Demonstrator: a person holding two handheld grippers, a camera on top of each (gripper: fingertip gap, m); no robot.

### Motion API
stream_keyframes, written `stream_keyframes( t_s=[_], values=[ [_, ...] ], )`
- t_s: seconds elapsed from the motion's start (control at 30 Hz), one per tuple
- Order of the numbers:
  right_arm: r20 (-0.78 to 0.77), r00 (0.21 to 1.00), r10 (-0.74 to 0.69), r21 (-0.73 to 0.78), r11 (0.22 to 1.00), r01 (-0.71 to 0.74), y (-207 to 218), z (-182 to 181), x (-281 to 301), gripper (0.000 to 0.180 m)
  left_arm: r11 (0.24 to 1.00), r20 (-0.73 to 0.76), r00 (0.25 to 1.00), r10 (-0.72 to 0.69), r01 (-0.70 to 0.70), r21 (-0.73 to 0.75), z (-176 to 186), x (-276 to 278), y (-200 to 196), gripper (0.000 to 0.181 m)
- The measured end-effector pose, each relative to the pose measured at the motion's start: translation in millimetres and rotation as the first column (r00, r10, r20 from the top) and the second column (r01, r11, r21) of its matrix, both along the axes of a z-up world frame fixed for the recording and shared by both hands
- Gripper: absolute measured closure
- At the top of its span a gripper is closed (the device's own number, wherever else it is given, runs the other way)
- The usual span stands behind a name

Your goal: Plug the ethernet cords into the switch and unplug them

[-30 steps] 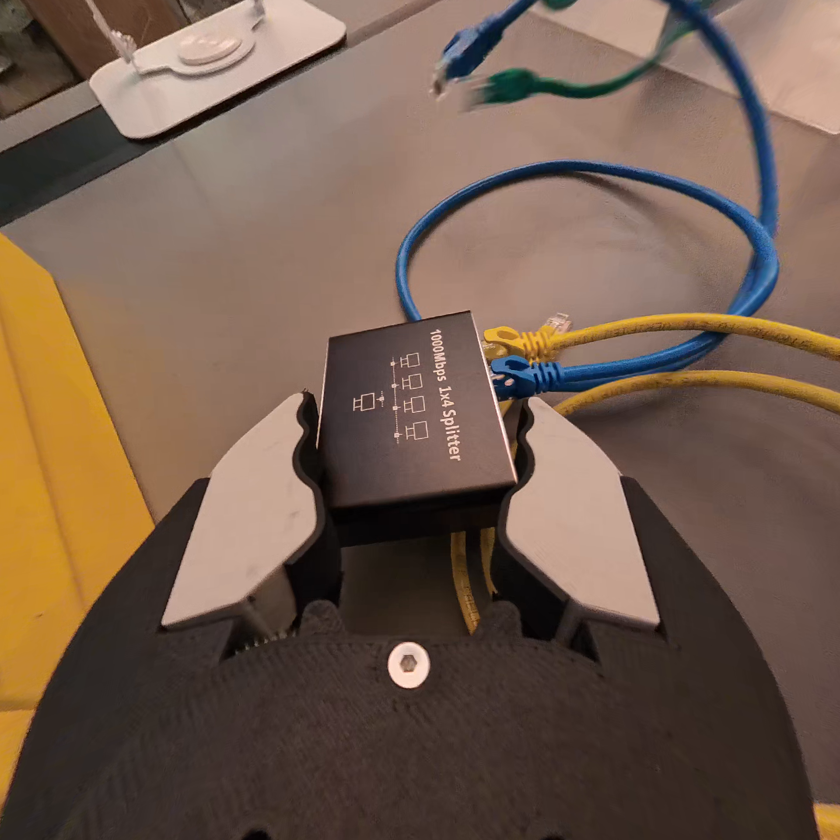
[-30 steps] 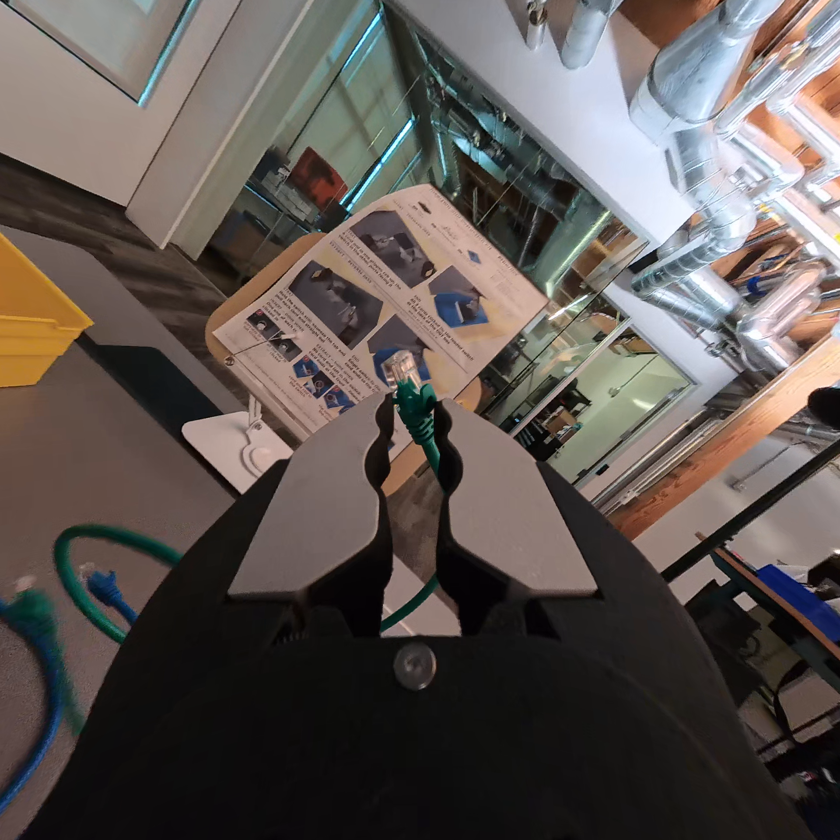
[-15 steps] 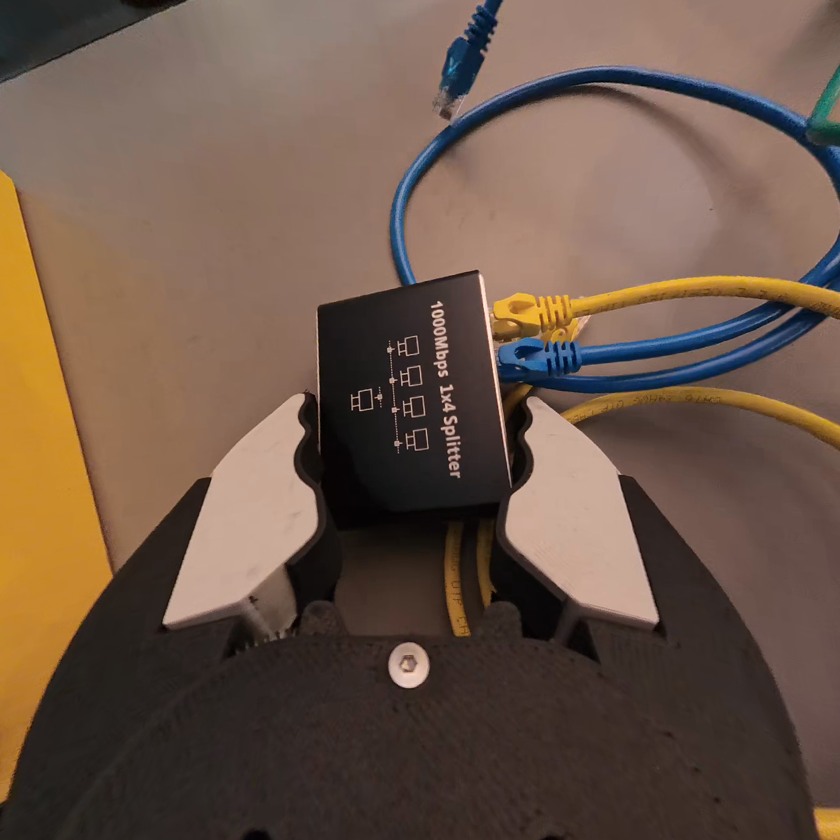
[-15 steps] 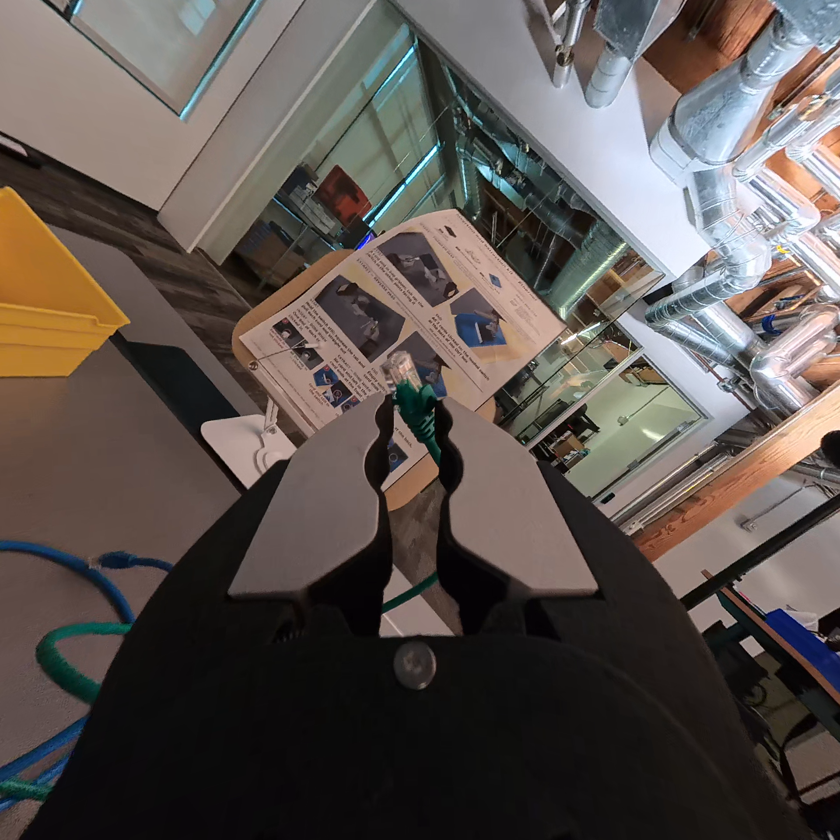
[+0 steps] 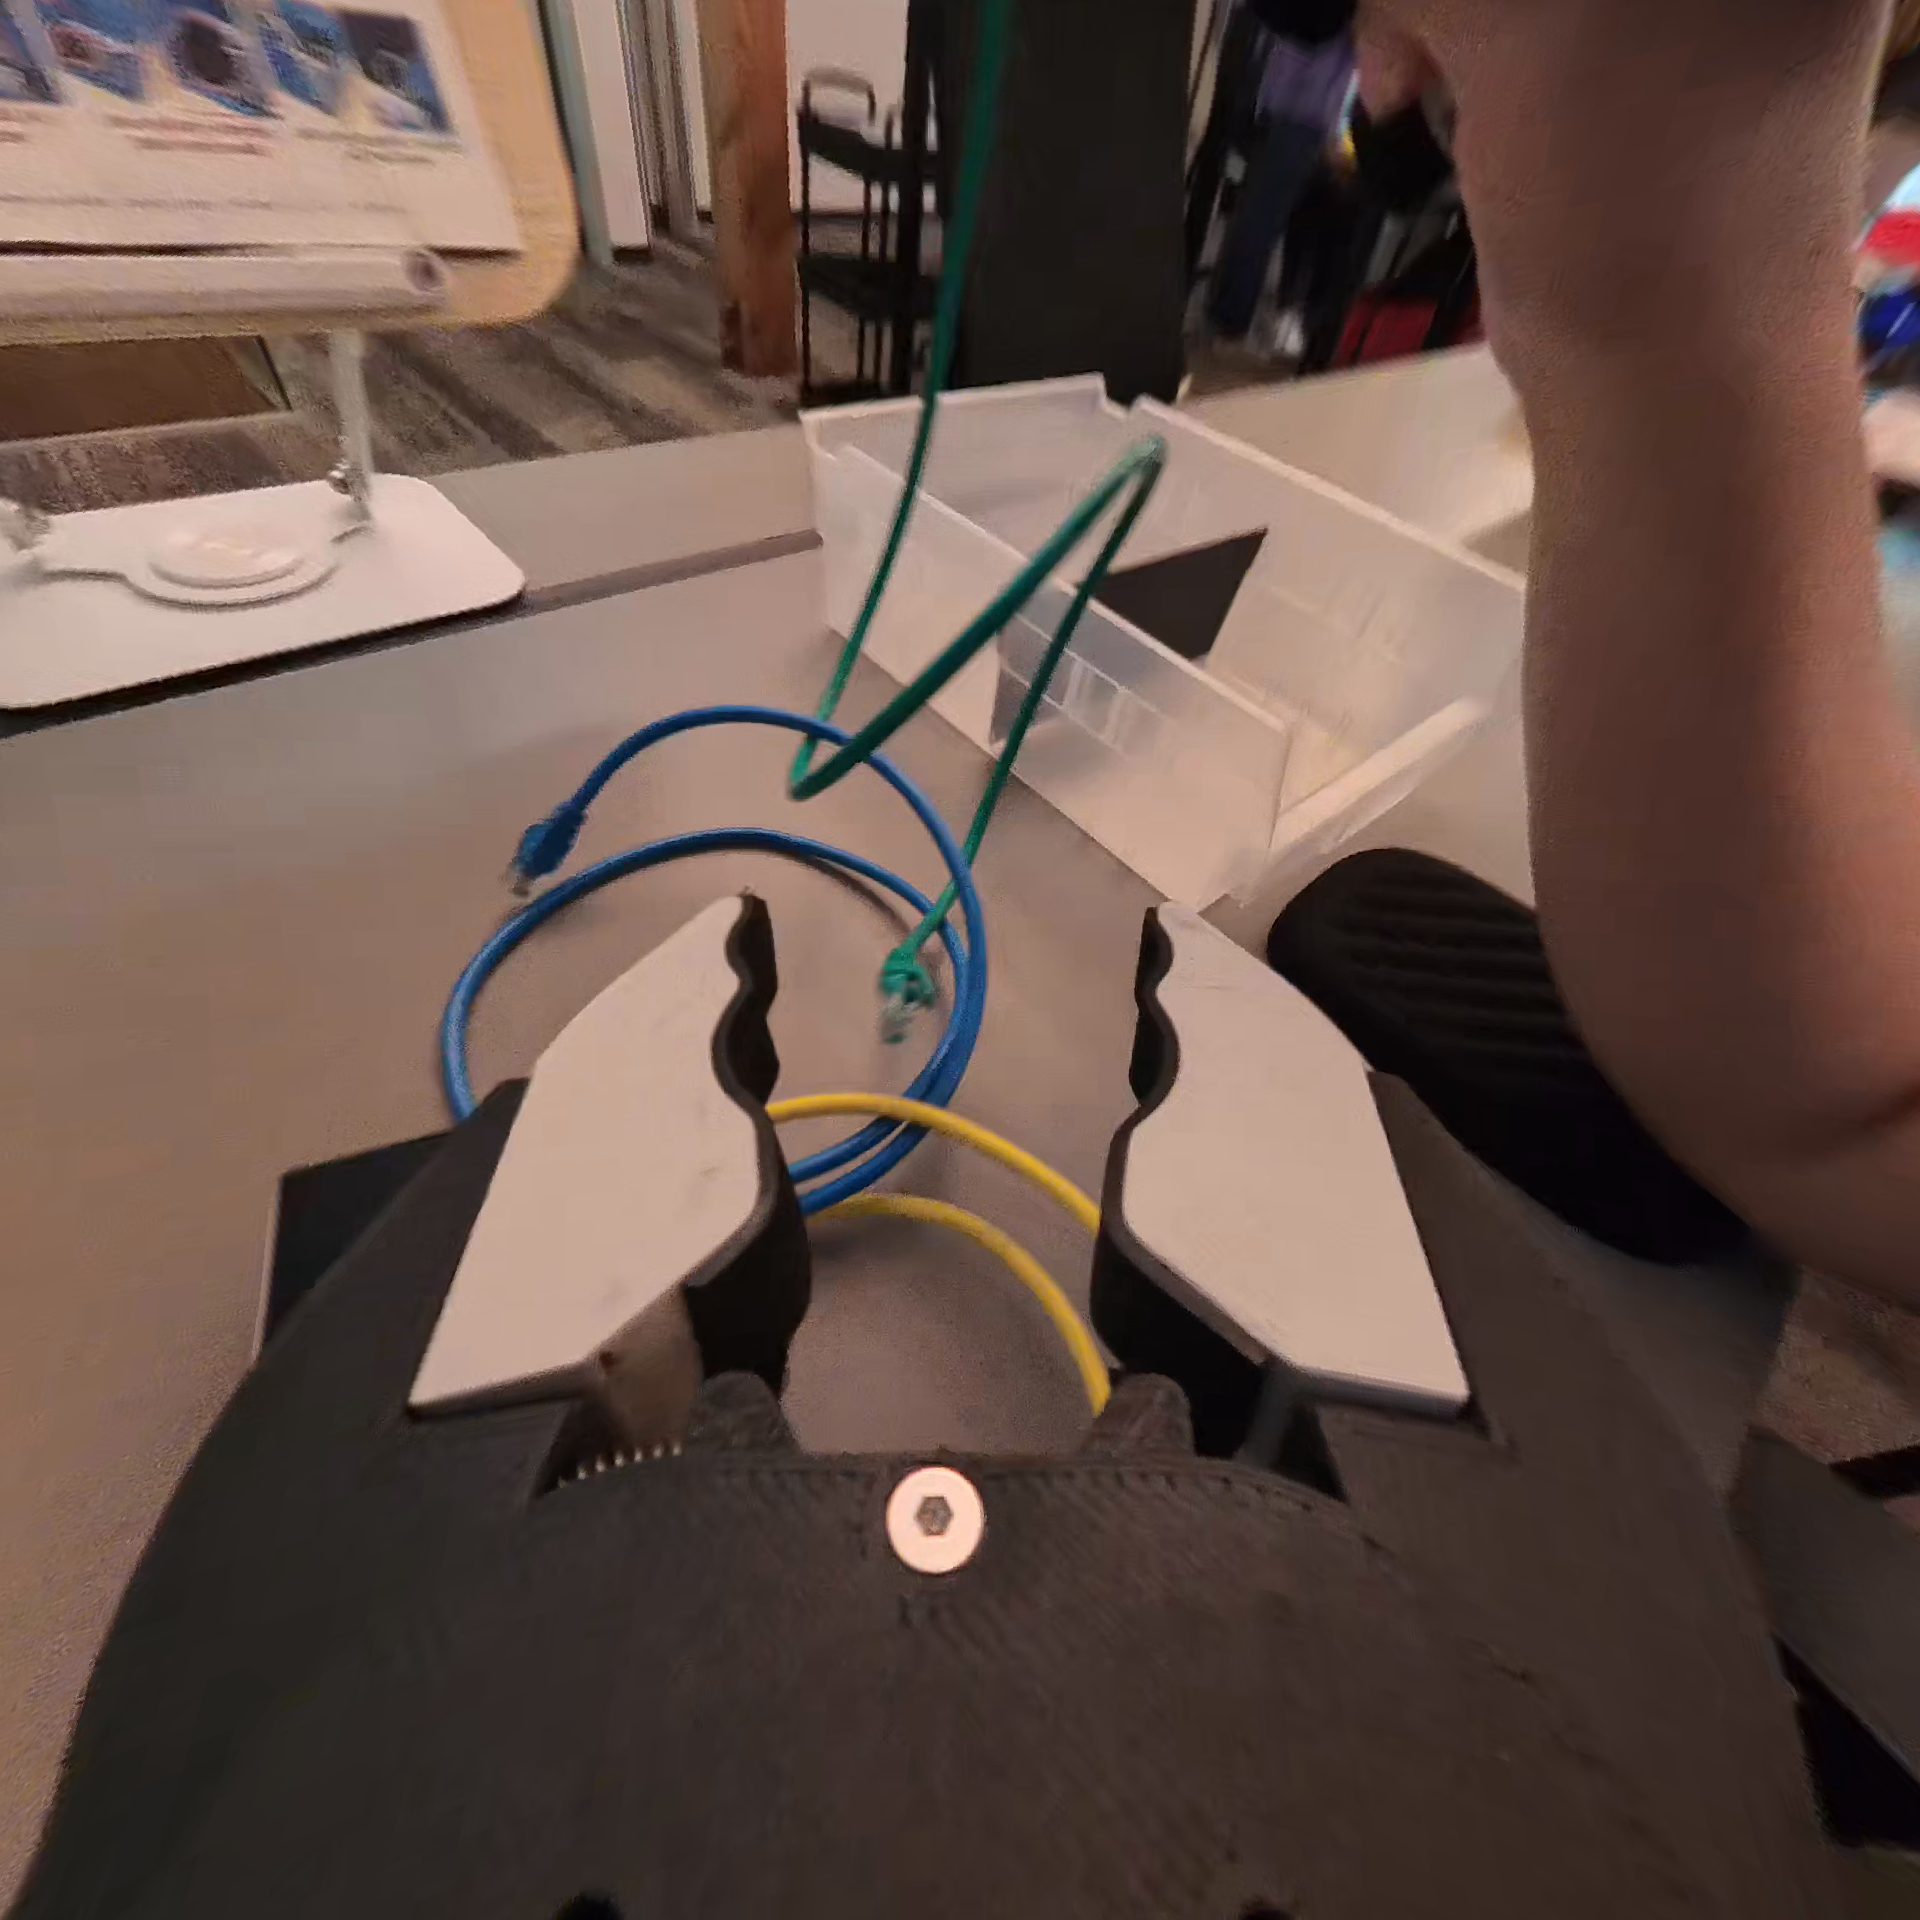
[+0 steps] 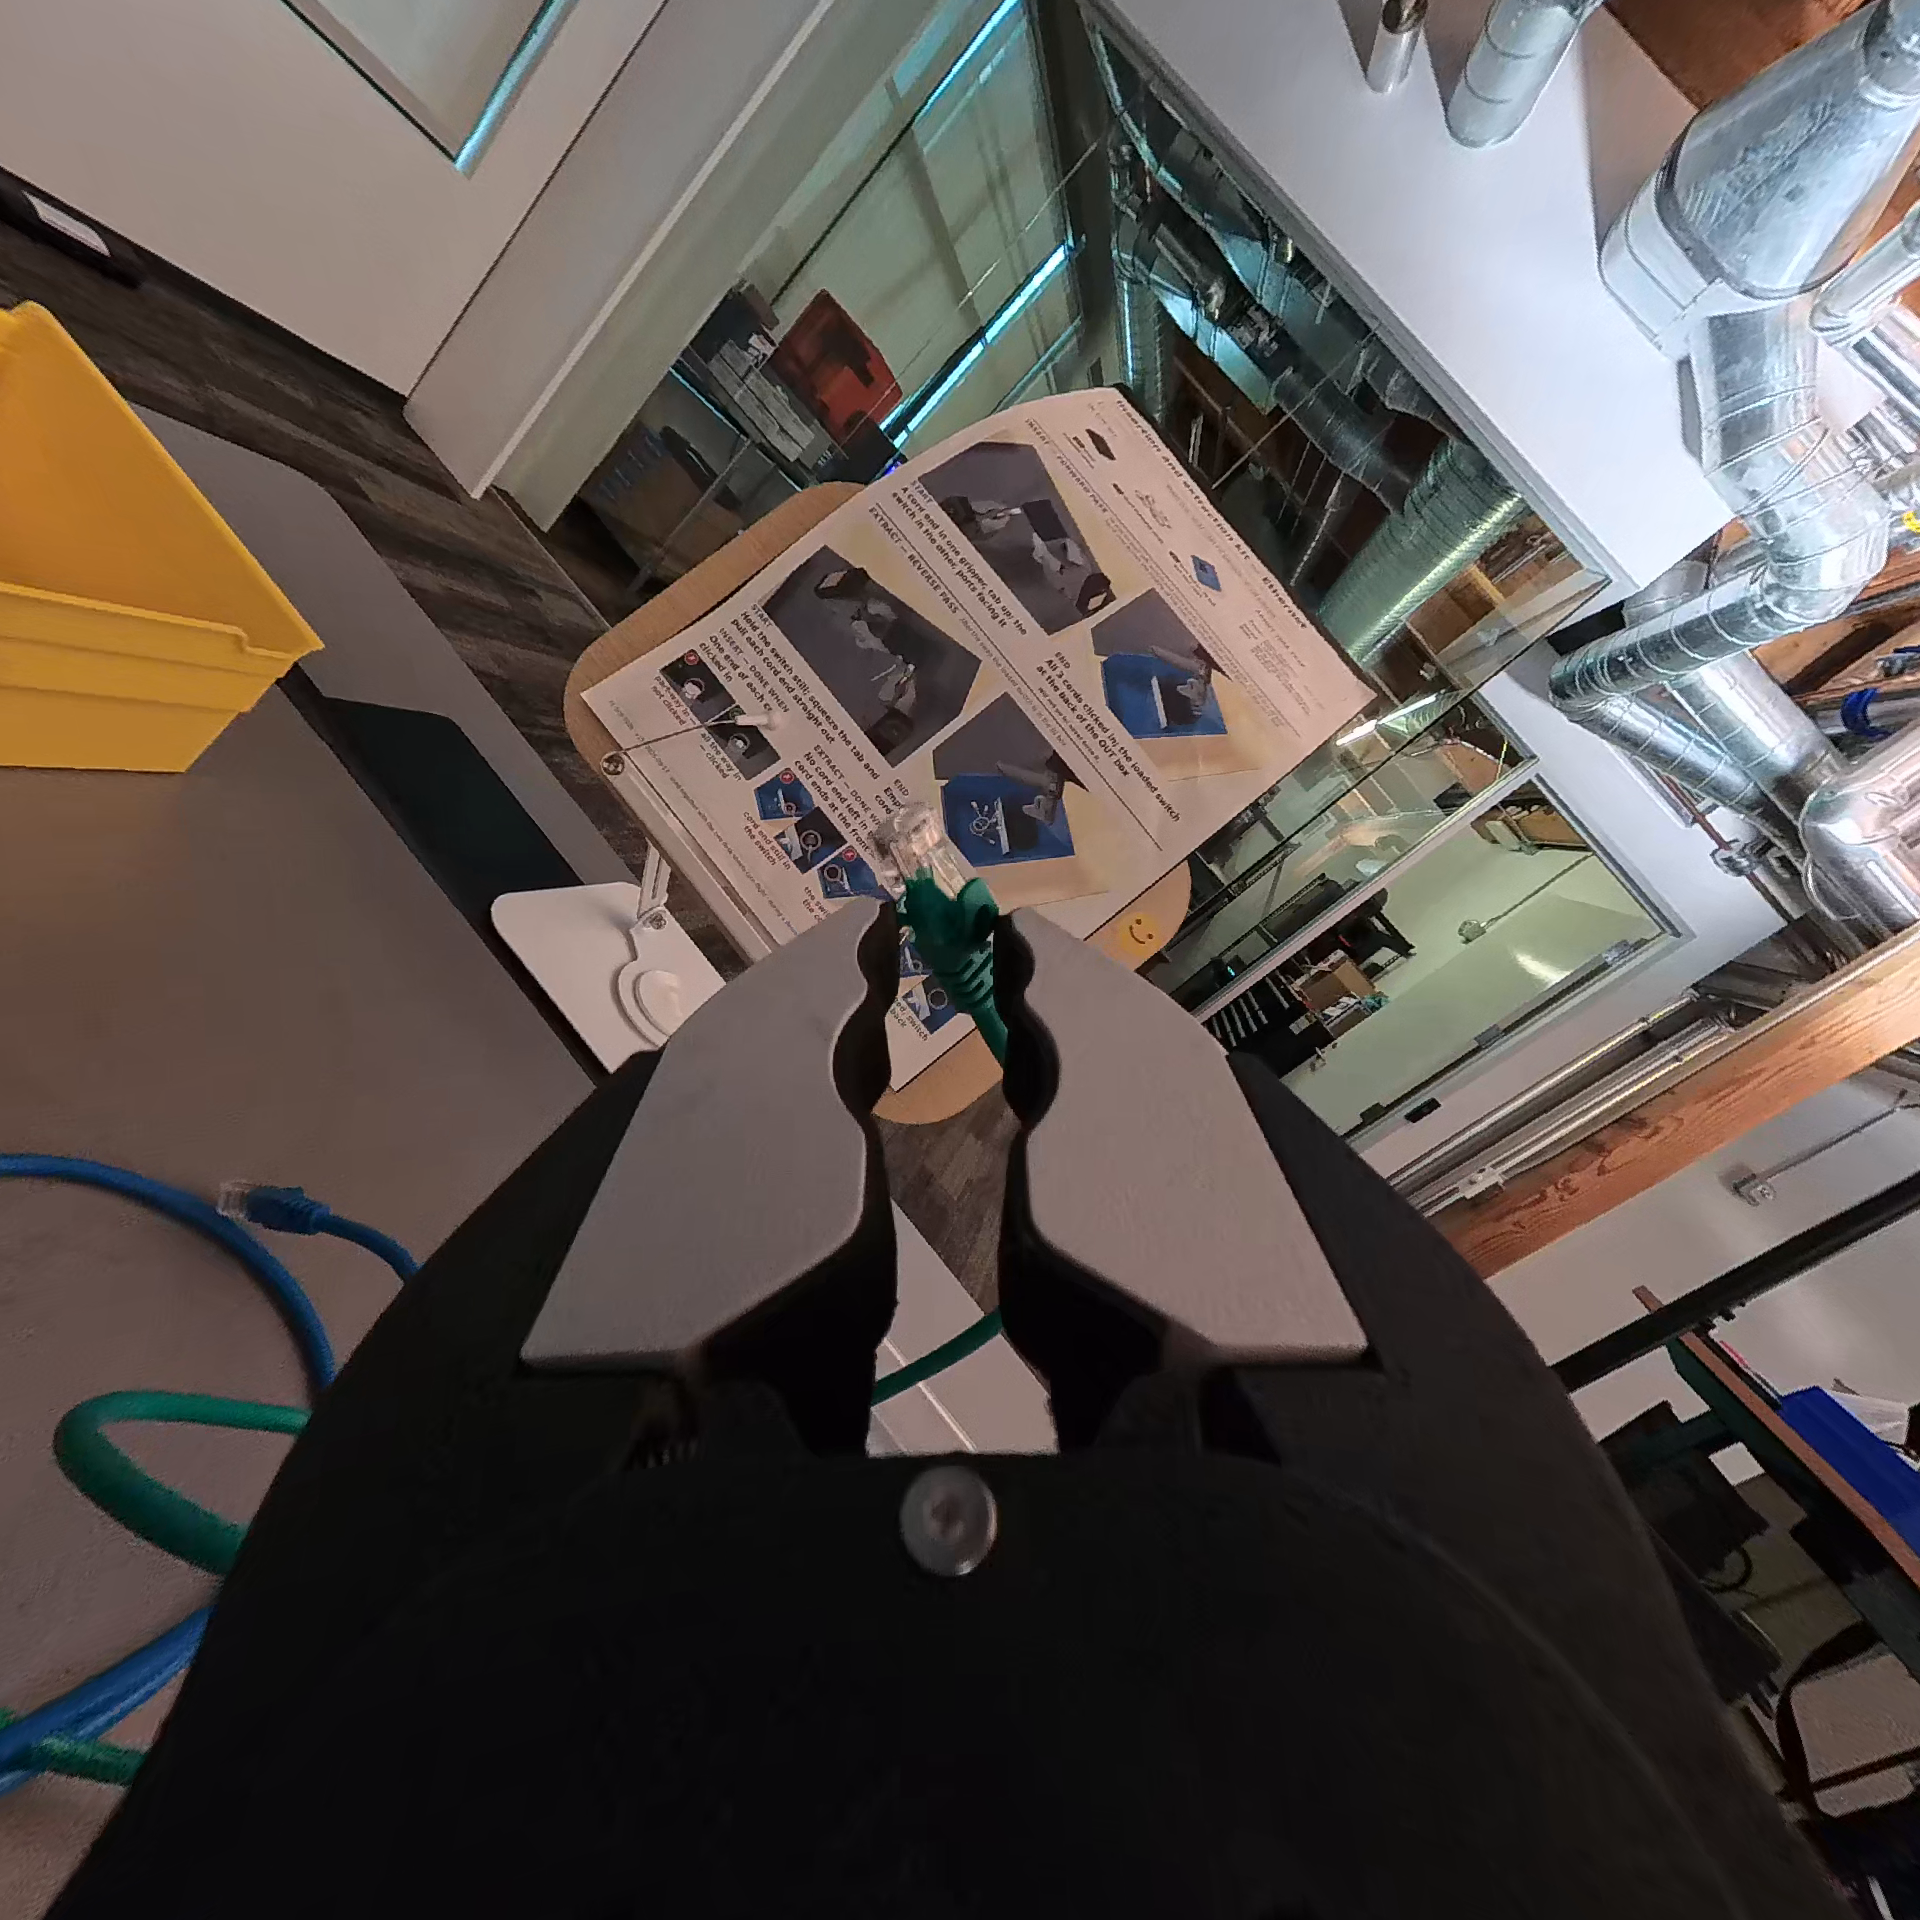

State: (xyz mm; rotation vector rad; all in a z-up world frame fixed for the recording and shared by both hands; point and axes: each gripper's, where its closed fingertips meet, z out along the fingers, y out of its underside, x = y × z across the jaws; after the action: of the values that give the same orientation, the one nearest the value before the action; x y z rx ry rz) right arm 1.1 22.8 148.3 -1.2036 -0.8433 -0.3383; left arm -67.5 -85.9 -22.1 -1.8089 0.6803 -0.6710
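Left gripper: jaws apart, empty, above looped blue cord and yellow cords.
Right gripper: clamped on green cord, raised off the table.
Switch: only a black corner shows behind the left finger.
Open room: bare table left; clear bin bounds the right.

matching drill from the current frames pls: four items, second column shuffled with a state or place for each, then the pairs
Items:
1. left gripper
2. right gripper
3. free blue plug
4. dangling green plug

States:
A. lying on the grey table
B. shut on the green cord's plug boot
C. hanging in the air on its cord, over the blue cord's loop
D. open, nothing between the fingers

Pairs: 1-D, 2-B, 3-A, 4-C
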Motion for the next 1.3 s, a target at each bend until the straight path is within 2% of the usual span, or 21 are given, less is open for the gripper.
stream_keyframes(
  t_s=[0.1, 0.2, 0.37, 0.43, 0.5, 0.63, 0.77, 0.87, 0.93, 1.03, 1.13, 1.2, 1.27, 1.3],
  values=[
    [0.004, 1.000, 0.002, -0.008, 1.000, -0.002, 0, -2, -1, 0.162, 0.999, -0.193, 0.981, 0.013, -0.021, -0.039, -21, 41, 12, 0.119],
    [0.006, 1.000, 0.007, -0.019, 1.000, -0.007, 0, -4, -2, 0.162, 0.991, -0.270, 0.963, -0.006, -0.029, -0.128, -40, 73, 29, 0.118],
    [0.015, 1.000, 0.019, -0.043, 0.999, -0.018, 1, -9, -6, 0.162, 0.978, -0.508, 0.858, 0.074, -0.162, -0.131, -85, 74, 63, 0.119],
    [0.013, 1.000, 0.025, -0.045, 0.999, -0.024, 1, -9, -7, 0.162, 0.977, -0.543, 0.837, 0.072, -0.168, -0.131, -95, 72, 69, 0.135],
    [0.009, 1.000, 0.028, -0.047, 0.999, -0.027, 1, -9, -6, 0.162, 0.981, -0.537, 0.844, -0.001, -0.104, -0.166, -102, 79, 65, 0.169],
    [-0.015, 0.999, 0.030, -0.070, 0.997, -0.031, 6, -10, 0, 0.162, 0.986, -0.541, 0.838, -0.076, -0.016, -0.164, -105, 83, 59, 0.170],
    [-0.033, 0.999, 0.015, -0.111, 0.994, -0.018, 19, -20, 8, 0.162, 0.978, -0.502, 0.842, -0.198, 0.204, -0.043, -80, 90, 35, 0.172],
    [-0.040, 0.999, -0.003, -0.153, 0.988, -0.003, 31, -32, 13, 0.162, 0.925, -0.505, 0.814, -0.286, 0.372, 0.077, -66, 83, 9, 0.172],
    [-0.034, 0.999, -0.011, -0.192, 0.981, 0.005, 39, -43, 14, 0.162, 0.844, -0.480, 0.763, -0.433, 0.531, 0.083, -65, 79, -23, 0.172],
    [-0.015, 1.000, -0.018, -0.256, 0.966, 0.014, 52, -63, 12, 0.162, 0.775, -0.384, 0.752, -0.536, 0.619, 0.131, -55, 68, -51, 0.172],
    [0.024, 0.999, -0.035, -0.289, 0.957, 0.040, 61, -80, 11, 0.162, 0.796, -0.282, 0.800, -0.530, 0.584, 0.162, -46, 58, -52, 0.171],
    [0.035, 0.999, -0.038, -0.273, 0.961, 0.047, 61, -80, 9, 0.162, 0.792, -0.241, 0.777, -0.582, 0.609, 0.051, -56, 57, -58, 0.169],
    [0.011, 0.999, -0.033, -0.244, 0.969, 0.035, 57, -71, 9, 0.162, 0.752, -0.217, 0.728, -0.651, 0.658, -0.048, -67, 61, -68, 0.136],
    [-0.007, 1.000, -0.026, -0.232, 0.972, 0.024, 54, -66, 9, 0.162, 0.742, -0.209, 0.719, -0.663, 0.667, -0.059, -68, 63, -70, 0.125]
  ],
)
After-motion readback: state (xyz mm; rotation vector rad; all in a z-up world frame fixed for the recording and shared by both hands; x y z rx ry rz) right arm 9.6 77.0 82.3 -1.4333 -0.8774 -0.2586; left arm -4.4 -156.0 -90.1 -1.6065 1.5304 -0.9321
